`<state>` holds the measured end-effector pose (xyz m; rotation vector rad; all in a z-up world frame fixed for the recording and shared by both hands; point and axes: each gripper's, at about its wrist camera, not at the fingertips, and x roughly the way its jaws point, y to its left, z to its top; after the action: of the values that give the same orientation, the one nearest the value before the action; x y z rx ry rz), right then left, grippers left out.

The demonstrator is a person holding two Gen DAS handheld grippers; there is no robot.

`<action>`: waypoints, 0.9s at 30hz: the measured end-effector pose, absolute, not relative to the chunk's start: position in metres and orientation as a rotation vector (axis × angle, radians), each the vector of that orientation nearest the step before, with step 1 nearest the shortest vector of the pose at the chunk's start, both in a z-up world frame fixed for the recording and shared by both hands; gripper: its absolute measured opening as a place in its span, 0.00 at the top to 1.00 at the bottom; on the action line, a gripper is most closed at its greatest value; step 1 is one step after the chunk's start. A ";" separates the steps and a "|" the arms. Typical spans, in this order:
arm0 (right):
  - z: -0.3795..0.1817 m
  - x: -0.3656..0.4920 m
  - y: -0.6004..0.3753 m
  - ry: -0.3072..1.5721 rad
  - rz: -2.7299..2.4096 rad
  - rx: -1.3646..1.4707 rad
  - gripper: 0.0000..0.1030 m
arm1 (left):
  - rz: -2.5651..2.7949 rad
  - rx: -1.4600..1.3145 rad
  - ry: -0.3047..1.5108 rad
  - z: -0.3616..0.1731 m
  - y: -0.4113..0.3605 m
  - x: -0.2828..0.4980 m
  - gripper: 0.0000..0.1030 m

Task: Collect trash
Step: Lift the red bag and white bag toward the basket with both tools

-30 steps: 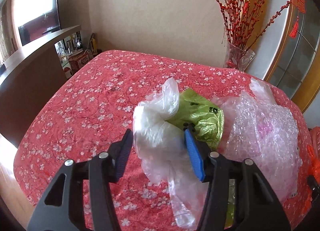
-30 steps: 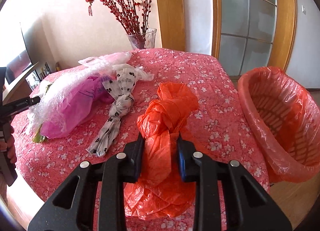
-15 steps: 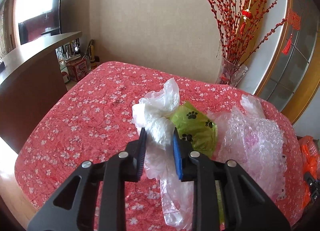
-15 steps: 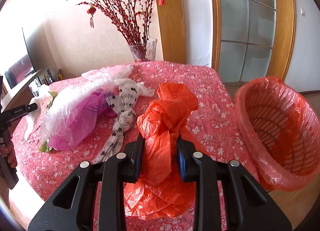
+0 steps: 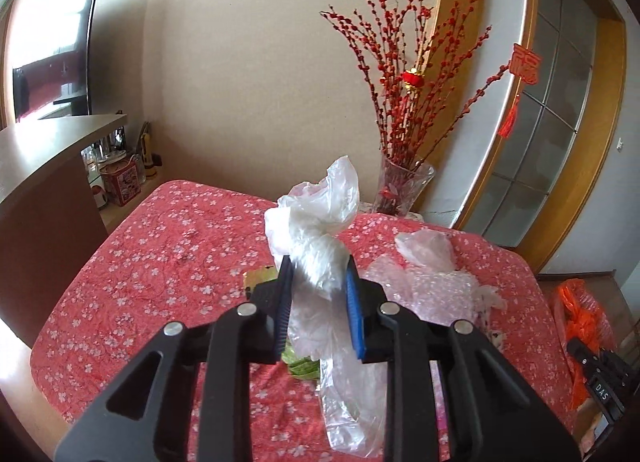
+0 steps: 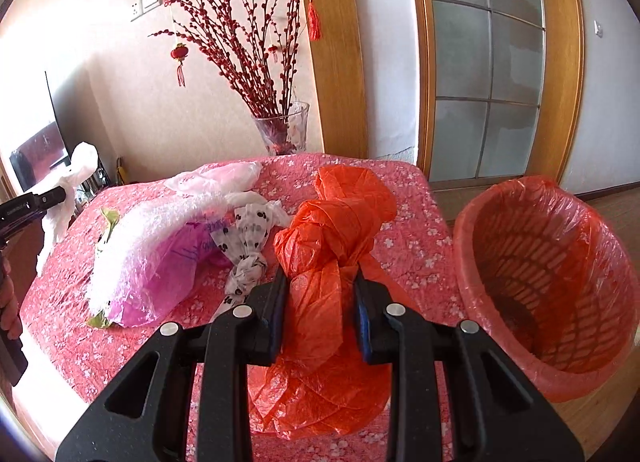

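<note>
- While the lined trash basket [image 6: 548, 286] looks empty, the left gripper [image 5: 318, 294] clamps a clear plastic bag [image 5: 316, 238], lifted above the table [image 5: 160, 262].
- The right gripper [image 6: 320, 306] pinches the knotted orange bag [image 6: 336, 230] beside the basket.
- Bubble wrap [image 6: 160, 234] and a spotted bag [image 6: 248, 246] remain on the table.

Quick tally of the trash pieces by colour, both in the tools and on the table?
Clear/white bag, in the left tool: 1
Orange bag, in the right tool: 1
Bubble wrap: 1
Purple bag: 1
Paw-print white bag: 1
Green bag: 1
Total: 6
</note>
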<state>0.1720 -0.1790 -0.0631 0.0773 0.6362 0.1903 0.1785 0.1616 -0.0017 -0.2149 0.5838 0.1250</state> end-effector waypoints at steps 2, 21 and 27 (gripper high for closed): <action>-0.061 0.171 -0.182 0.631 0.185 0.081 0.72 | 0.092 -0.213 0.581 0.002 0.152 0.180 0.76; -0.049 0.166 -0.219 0.595 0.126 0.118 0.72 | -0.159 -0.152 0.586 0.012 0.054 0.192 0.76; -0.045 0.165 -0.240 0.580 0.087 0.138 0.72 | -0.234 -0.144 0.597 0.011 0.022 0.200 0.76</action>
<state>0.1647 -0.2396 -0.0451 0.1377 0.5801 0.0868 0.2000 0.0215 0.0107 -0.1442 0.5967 -0.2343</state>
